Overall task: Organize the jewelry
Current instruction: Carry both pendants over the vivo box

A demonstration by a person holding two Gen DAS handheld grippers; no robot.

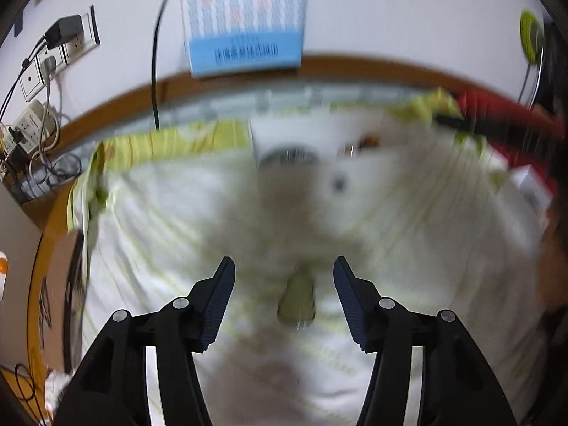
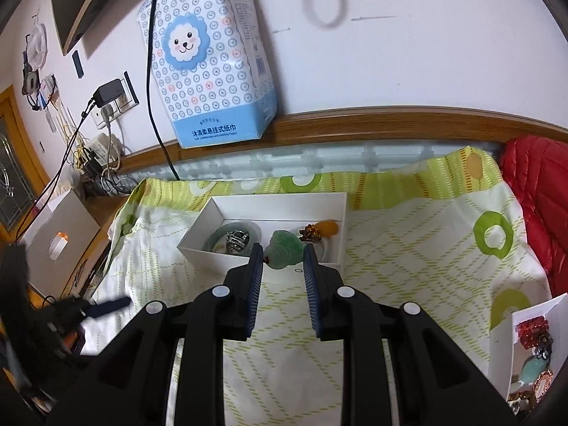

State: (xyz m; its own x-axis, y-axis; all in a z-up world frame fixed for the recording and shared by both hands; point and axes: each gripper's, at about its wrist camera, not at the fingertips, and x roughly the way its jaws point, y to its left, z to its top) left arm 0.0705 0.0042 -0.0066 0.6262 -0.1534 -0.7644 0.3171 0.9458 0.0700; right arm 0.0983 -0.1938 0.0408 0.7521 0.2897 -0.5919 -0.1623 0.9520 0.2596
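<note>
In the right wrist view a white box (image 2: 284, 209) on the patterned cloth holds a pale green bangle (image 2: 216, 236), a silver piece (image 2: 236, 240), a green jade pendant (image 2: 284, 245) and amber beads (image 2: 316, 232). My right gripper (image 2: 283, 257) is shut on the jade pendant at the box's near wall. A second white box (image 2: 504, 337) at the right edge holds red beads (image 2: 532, 333) and several other pieces. The left wrist view is blurred; my left gripper (image 1: 284, 269) is open and empty above the cloth, with the first box (image 1: 284, 138) far ahead. The left gripper also shows in the right wrist view (image 2: 106, 307).
A tissue pack (image 2: 209, 56) leans on the wall above a wooden ledge (image 2: 355, 126). Cables and sockets (image 2: 103, 106) are at the left. A red jacket (image 2: 539, 206) lies at the right. A grey box (image 2: 60, 227) stands left of the cloth.
</note>
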